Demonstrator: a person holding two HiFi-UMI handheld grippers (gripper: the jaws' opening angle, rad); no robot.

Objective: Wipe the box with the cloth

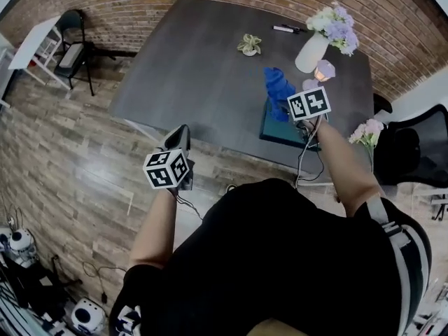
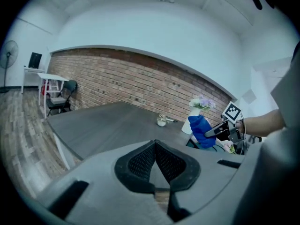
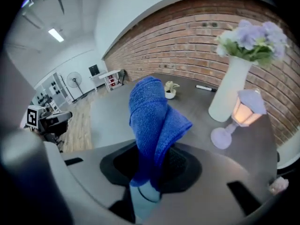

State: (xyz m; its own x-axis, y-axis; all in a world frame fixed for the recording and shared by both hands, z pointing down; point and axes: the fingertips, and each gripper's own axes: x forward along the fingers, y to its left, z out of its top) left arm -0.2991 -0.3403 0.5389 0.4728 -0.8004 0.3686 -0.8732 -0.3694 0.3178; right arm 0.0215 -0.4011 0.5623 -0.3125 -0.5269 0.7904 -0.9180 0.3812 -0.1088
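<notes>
The table (image 1: 196, 68) carries the box (image 1: 274, 133) at its near edge, just below your right gripper (image 3: 154, 168). The box looks low, rigid and probably light, so it may slide under a hard wipe; press gently. The cloth (image 3: 152, 121) is soft and limp. It stands folded out of the right jaws, which are clamped on its lower end, leaving plenty free for wiping. Your left gripper (image 2: 156, 150) hangs off the table's edge, well apart from the right one, jaws together, empty.
</notes>
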